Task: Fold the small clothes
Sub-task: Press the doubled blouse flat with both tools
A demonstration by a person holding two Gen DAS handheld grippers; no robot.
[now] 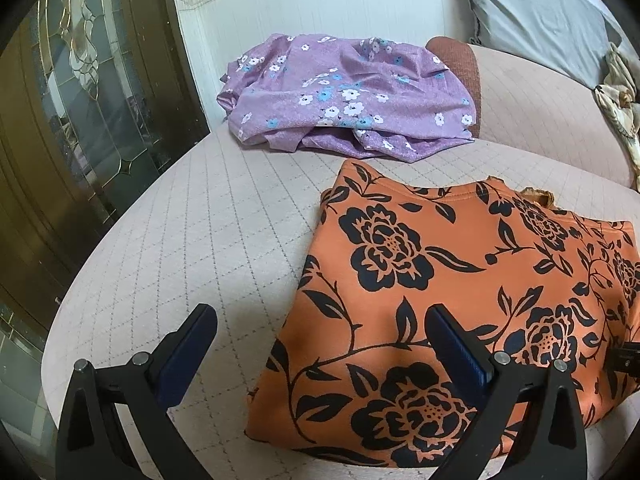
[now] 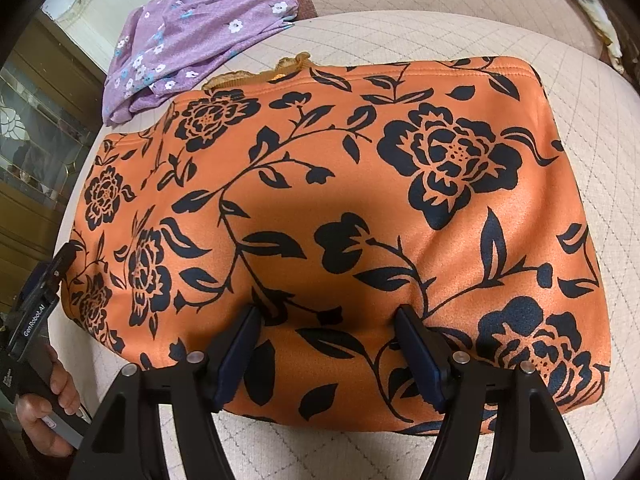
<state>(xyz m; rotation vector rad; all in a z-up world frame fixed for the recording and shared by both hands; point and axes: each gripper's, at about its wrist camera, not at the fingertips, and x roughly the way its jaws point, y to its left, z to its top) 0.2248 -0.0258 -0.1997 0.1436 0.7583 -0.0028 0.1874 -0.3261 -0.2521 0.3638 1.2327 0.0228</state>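
Since the orange floral garment [image 2: 340,216] is already lying in a fairly neat rectangle on the quilted sofa cushion [image 1: 192,224], I'd guess the step in hand is one more fold, or just squaring up this one. Both tools are empty right now. The left gripper [image 1: 320,356] has its jaws spread wide over the garment's left edge, one finger over bare cushion and the other over fabric. The right gripper [image 2: 328,344] is open too, with both fingers over the near hem around 6 o'clock in its own view.

To do it well, I'd pinch the near hem through all the layers, both sides level, then carry it toward the far edge at 12 o'clock. Lift low so the layers underneath don't slide apart. That lacy trim [image 2: 280,70] poking out at the far edge probably needs tucking in.

Room-wise, there's plenty of bare cushion at 9 o'clock of the garment in the left wrist view, though the seat edge drops off toward the glass-paneled door [image 1: 80,100]. The purple floral garment [image 1: 344,96] sits crumpled at 12 o'clock, near the orange one but apart from it, so don't push the fold too far back. The grey pillow [image 1: 536,12] at about 1 o'clock is well out of the way.
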